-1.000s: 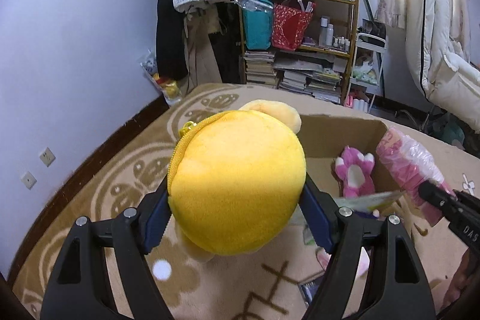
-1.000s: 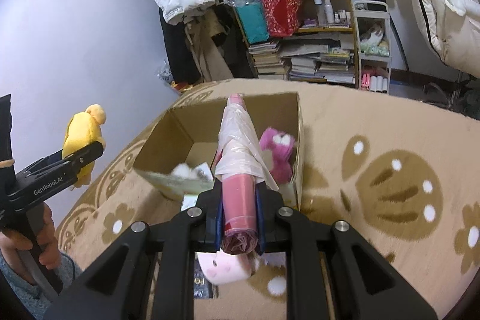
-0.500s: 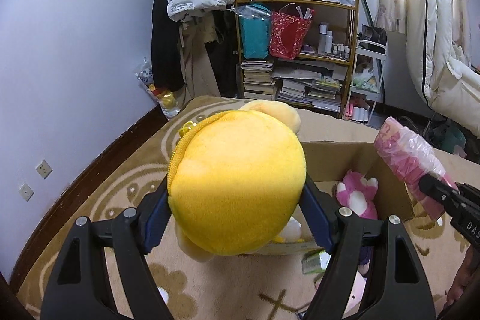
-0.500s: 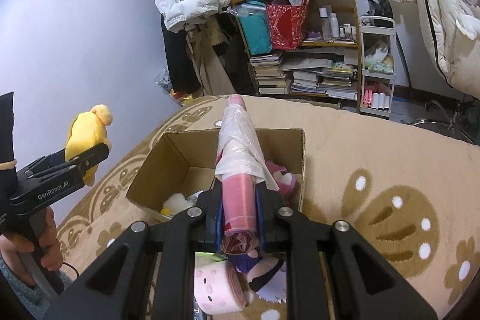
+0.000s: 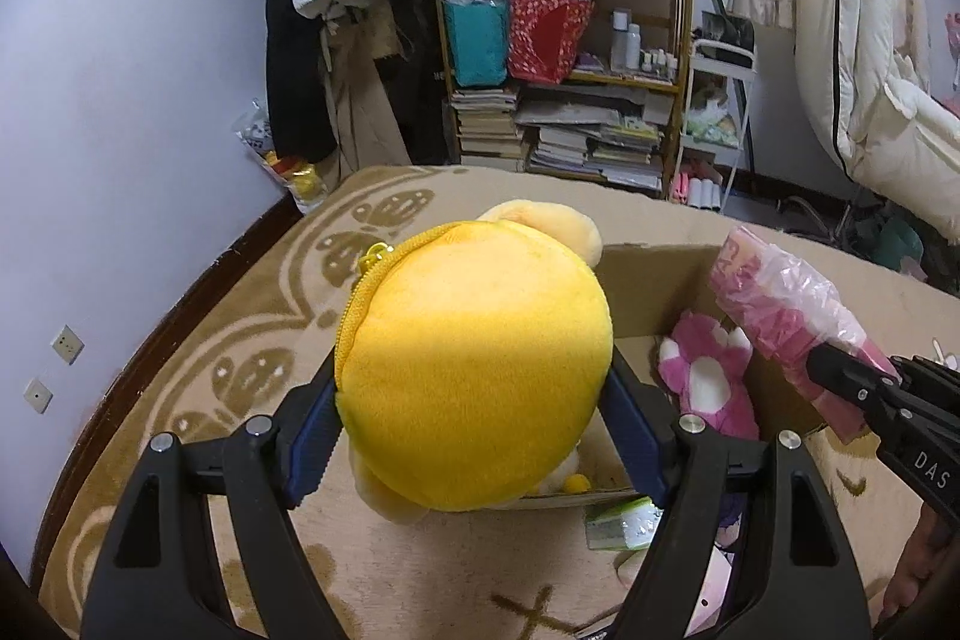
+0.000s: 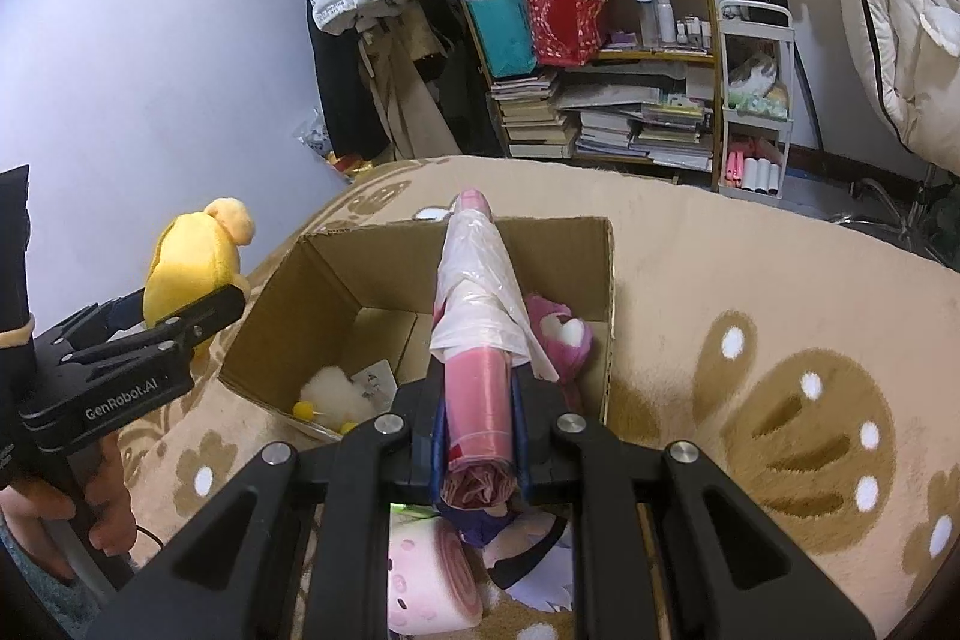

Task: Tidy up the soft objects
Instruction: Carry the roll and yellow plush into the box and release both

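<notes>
My left gripper (image 5: 474, 400) is shut on a round yellow plush toy (image 5: 474, 376) and holds it in the air just left of an open cardboard box (image 6: 336, 280); the toy also shows in the right wrist view (image 6: 189, 265). My right gripper (image 6: 478, 418) is shut on a pink roll wrapped in clear plastic (image 6: 477, 316), held over the box's near edge; the roll also shows in the left wrist view (image 5: 786, 304). Inside the box lie a pink and white plush (image 6: 561, 334) and a white fluffy toy (image 6: 333, 394).
The box stands on a beige patterned carpet (image 6: 780, 340). In front of it lie a pink and white roll-shaped plush (image 6: 429, 580), a dark blue soft item and a green packet (image 5: 621, 523). A cluttered bookshelf (image 5: 564, 58) and hanging coats stand at the far wall.
Both grippers have risen and tilted; the box now sits lower and nearer in both views. The yellow toy and the pink roll stay gripped.
</notes>
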A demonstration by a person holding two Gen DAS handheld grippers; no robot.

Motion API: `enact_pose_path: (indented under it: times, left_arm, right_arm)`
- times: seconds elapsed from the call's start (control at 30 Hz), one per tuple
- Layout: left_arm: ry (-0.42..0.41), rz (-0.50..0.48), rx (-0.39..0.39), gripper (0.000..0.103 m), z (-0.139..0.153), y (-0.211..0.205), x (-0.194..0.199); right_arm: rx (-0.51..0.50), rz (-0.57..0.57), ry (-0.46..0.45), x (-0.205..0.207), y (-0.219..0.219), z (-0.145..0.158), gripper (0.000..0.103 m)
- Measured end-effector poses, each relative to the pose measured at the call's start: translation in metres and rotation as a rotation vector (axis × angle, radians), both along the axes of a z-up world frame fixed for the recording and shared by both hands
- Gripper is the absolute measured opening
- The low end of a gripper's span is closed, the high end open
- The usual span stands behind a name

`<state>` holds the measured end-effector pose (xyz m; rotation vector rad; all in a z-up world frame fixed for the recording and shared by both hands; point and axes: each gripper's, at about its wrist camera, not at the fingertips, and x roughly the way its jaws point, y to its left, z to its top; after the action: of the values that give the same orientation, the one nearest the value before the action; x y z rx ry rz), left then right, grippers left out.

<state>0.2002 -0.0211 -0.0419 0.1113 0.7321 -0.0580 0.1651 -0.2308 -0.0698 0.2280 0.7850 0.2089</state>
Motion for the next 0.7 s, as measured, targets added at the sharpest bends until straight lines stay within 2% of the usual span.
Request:
enact_pose_path:
  times: [0.5,0.7]
  left_arm:
    - [0.043,-0.03,-0.013,0.08,-0.016,-0.008,0.005]
    - [0.074,-0.012,-0.056,0.082,-0.019,0.001,0.005]
  right_arm:
    - [-0.046,0.057,0.026,-0.001,0.012,-0.009,0.019]
    - [-0.047,0.065,0.028,-0.002,0.014,-0.007,0.023]
